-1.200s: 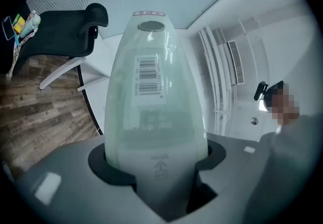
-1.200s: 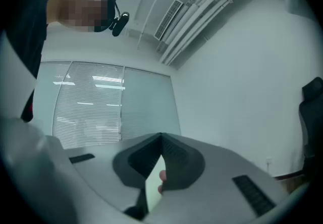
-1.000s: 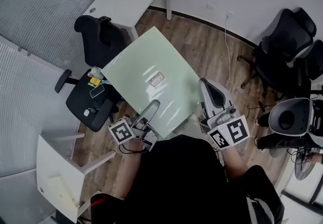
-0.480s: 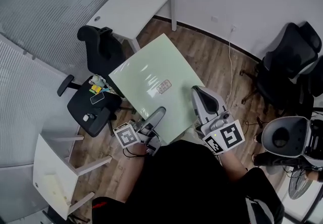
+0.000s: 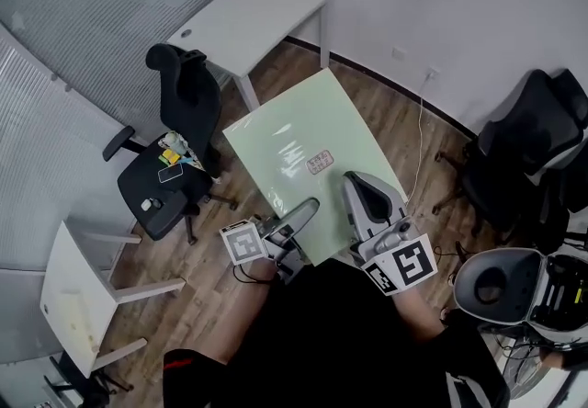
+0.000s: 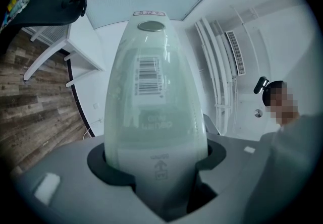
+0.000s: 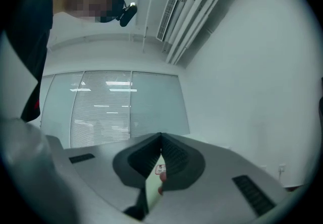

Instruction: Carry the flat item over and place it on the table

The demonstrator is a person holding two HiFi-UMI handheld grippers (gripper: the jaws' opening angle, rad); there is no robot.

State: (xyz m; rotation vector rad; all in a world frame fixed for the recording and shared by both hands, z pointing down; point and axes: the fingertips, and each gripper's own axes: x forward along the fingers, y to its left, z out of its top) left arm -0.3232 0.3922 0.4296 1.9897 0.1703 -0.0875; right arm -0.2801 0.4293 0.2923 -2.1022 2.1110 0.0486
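Note:
A large pale green flat board (image 5: 308,153) with a small red-and-white label hangs level above the wooden floor, held at its near edge. My left gripper (image 5: 303,211) is shut on its near left corner; in the left gripper view the board (image 6: 151,112), with a barcode sticker, runs out from between the jaws of that gripper (image 6: 156,167). My right gripper (image 5: 358,190) is shut on the near right edge; in the right gripper view its jaws (image 7: 160,165) pinch the board's thin edge (image 7: 150,190). The white table (image 5: 253,16) stands beyond the board's far end.
A black office chair (image 5: 188,89) stands by the white table, and a second chair's seat (image 5: 156,186) with small items lies left of the board. A white chair (image 5: 78,291) is at lower left. Black chairs (image 5: 533,144) and a round grey unit (image 5: 491,282) stand at right. A cable (image 5: 418,135) trails across the floor.
Both grippers and the board have moved together across the floor, and the white table and black chair now lie closer to the board's far end. Both grips are unchanged.

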